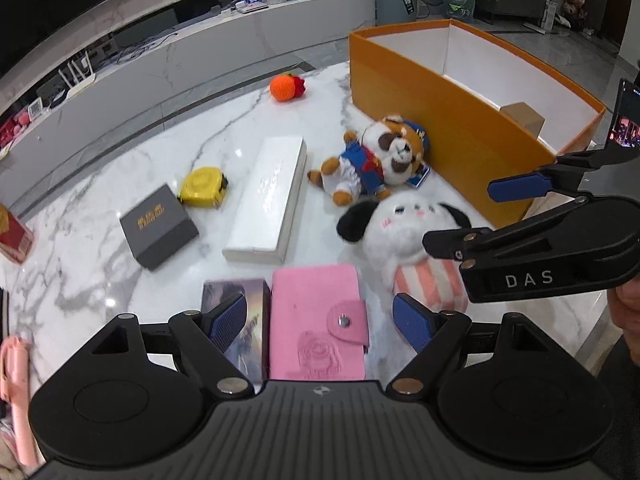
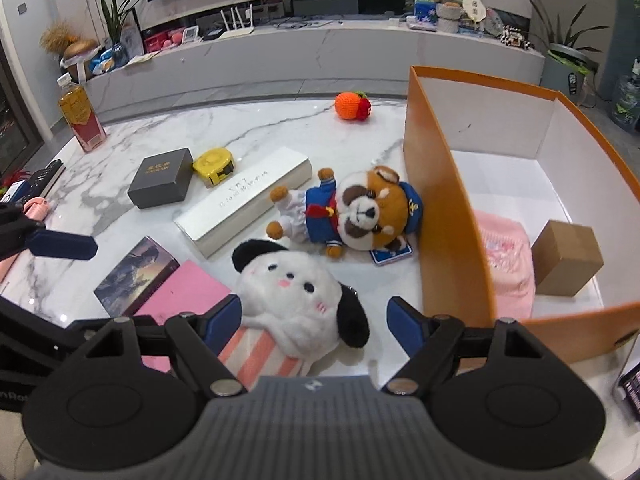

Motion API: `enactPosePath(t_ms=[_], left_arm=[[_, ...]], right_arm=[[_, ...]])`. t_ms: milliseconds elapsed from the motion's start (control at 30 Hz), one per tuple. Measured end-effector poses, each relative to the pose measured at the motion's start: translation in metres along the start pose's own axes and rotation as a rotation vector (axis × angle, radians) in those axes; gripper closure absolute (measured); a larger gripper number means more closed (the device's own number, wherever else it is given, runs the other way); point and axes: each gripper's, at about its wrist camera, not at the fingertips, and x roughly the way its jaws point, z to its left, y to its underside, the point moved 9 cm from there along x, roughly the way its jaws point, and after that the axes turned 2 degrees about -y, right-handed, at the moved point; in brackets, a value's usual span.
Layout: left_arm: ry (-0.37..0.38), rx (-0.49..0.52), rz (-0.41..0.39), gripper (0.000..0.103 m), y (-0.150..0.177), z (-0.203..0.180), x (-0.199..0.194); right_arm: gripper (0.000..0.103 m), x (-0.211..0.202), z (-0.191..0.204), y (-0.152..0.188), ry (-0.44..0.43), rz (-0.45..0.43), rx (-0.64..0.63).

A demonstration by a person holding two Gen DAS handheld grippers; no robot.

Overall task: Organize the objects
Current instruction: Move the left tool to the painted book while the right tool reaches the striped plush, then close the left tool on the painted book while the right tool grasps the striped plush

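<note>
Two grippers are held spread, grasping nothing: left gripper (image 1: 318,322) over pink wallet (image 1: 316,320), right gripper (image 2: 314,322) over white dog plush (image 2: 298,296).

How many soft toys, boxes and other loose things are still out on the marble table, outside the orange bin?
Soft toys: 3 (white dog, red panda, knitted orange)
Boxes: 3 (white, dark grey, illustrated)
Tape measure: 1
Pink wallet: 1
Total: 8
</note>
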Motion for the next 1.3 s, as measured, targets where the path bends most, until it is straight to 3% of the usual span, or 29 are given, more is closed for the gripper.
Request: enactPosePath(t_ms=[233, 467, 600, 1100, 1300], left_arm=[[-0.021, -0.158, -0.037, 0.008, 0.020, 0.022, 0.006], [-0.063, -0.250, -0.040, 0.008, 0.035, 0.048, 0.014], [-0.097, -0.267, -0.040, 0.008, 0.043, 0.061, 0.020], [-0.105, -0.297, -0.044, 0.008, 0.042, 0.075, 0.048], [-0.113, -0.282, -0.049, 0.008, 0.041, 0.075, 0.055]], right_arm=[[0.022, 0.010, 0.005, 0.014, -0.022, -0.073, 0.060], [0.022, 0.025, 0.012, 0.025, -0.045, -0.100, 0.096], [0.022, 0.035, 0.010, 0.035, -0.048, -0.096, 0.111], [0.021, 0.053, 0.005, 0.038, -0.053, -0.091, 0.137], [0.014, 0.057, 0.000, 0.036, -0.030, -0.100, 0.158]])
